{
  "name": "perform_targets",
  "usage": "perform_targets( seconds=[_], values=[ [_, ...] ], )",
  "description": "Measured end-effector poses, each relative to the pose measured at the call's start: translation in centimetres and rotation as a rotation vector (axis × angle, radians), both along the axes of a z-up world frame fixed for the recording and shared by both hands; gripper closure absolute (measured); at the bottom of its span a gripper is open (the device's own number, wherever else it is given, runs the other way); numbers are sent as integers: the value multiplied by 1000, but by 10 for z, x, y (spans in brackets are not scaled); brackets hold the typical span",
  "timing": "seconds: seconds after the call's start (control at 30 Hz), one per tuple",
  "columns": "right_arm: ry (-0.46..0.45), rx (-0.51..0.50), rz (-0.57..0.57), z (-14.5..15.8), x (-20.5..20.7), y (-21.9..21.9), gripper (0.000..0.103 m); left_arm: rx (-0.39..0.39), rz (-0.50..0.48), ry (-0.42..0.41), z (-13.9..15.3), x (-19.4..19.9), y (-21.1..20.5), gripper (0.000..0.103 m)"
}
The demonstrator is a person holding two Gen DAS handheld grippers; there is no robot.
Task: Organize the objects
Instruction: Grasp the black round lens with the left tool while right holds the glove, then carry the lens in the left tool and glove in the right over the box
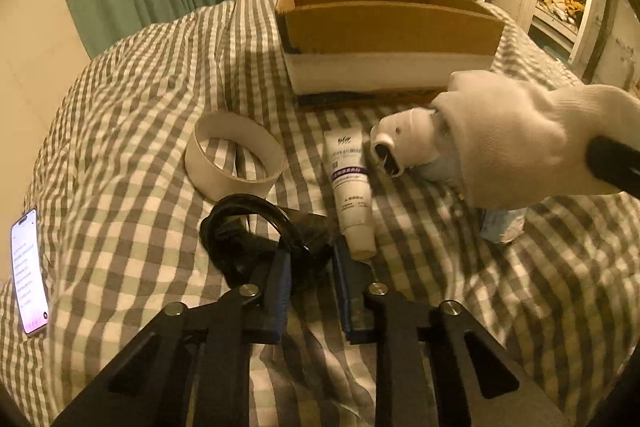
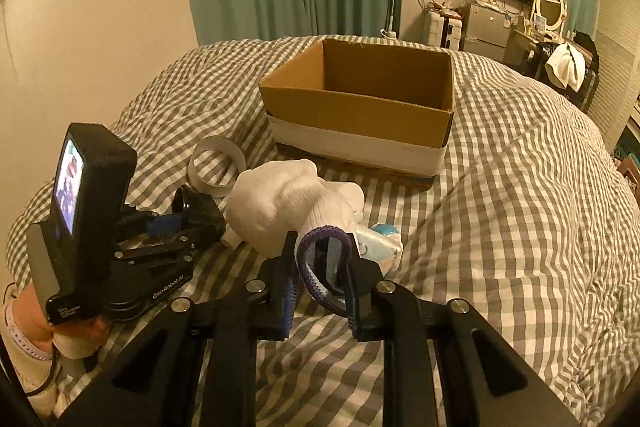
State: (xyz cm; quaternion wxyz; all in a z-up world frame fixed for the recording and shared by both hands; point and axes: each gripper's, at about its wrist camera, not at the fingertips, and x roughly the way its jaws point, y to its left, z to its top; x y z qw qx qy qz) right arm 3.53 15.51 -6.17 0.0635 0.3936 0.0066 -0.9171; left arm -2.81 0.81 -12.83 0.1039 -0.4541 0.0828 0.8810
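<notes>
Gloves first: we see our right gripper (image 2: 320, 267) pinching a white knit glove (image 2: 288, 203) by its purple cuff, near the cardboard box (image 2: 360, 115). Our left gripper (image 1: 310, 259) is clamped on a black roll of tape (image 1: 256, 227), beside a white tube (image 1: 352, 187).

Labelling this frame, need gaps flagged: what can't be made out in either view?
- Packet: left wrist view, mostly under the glove; print unreadable.
- Black item: dark, partly behind the left gripper; identity unclear.
- Box floor: hidden by its near wall, both views.
- Phone text: left wrist view, too small.
- Tube label: blurred.
</notes>
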Motion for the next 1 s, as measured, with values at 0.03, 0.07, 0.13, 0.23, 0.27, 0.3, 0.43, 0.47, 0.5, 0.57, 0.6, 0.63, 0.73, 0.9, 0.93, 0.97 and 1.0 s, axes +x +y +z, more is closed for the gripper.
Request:
perform_targets(
  seconds=[0.03,0.07,0.13,0.23,0.27,0.3,0.43,0.47,0.5,0.57,0.6,0.63,0.73,0.9,0.93,0.97,1.0],
  values=[
    [3,1,2,1,1,-1,84,7,0,5,5,2,0,86],
    [8,2,2,3,3,-1,84,13,-1,8,8,4,0,88],
    [24,7,4,6,9,-2,84,28,-8,23,17,9,0,89],
    [52,11,4,17,18,-3,84,53,-21,43,36,18,0,89],
    [60,14,4,21,20,-4,84,65,-24,44,41,20,0,89],
    [68,19,4,25,23,-4,84,78,-30,52,48,23,-1,89],
    [103,31,0,42,32,-4,84,102,-57,120,83,36,0,89],
    [114,36,-1,47,33,-4,84,110,-66,136,92,39,0,89],
    [120,40,-3,50,33,-2,84,118,-72,153,102,40,0,89],
    [139,51,-6,60,34,-1,84,123,-78,172,115,37,1,89],
    [146,56,-6,64,33,0,84,130,-79,177,121,35,1,89],
    [154,65,-6,67,32,-1,84,137,-80,180,126,33,1,89],
    [185,109,-12,81,26,-2,84,170,-85,188,141,22,-1,89],
    [219,128,-13,103,5,2,84,172,-85,221,168,-2,-3,89],
    [224,133,-16,107,1,4,84,173,-87,228,174,-9,-2,89],
    [230,136,-19,112,-7,6,84,173,-87,232,178,-15,-1,89],
    [234,135,-19,115,-12,7,84,169,-88,238,183,-24,1,89]
  ],
)
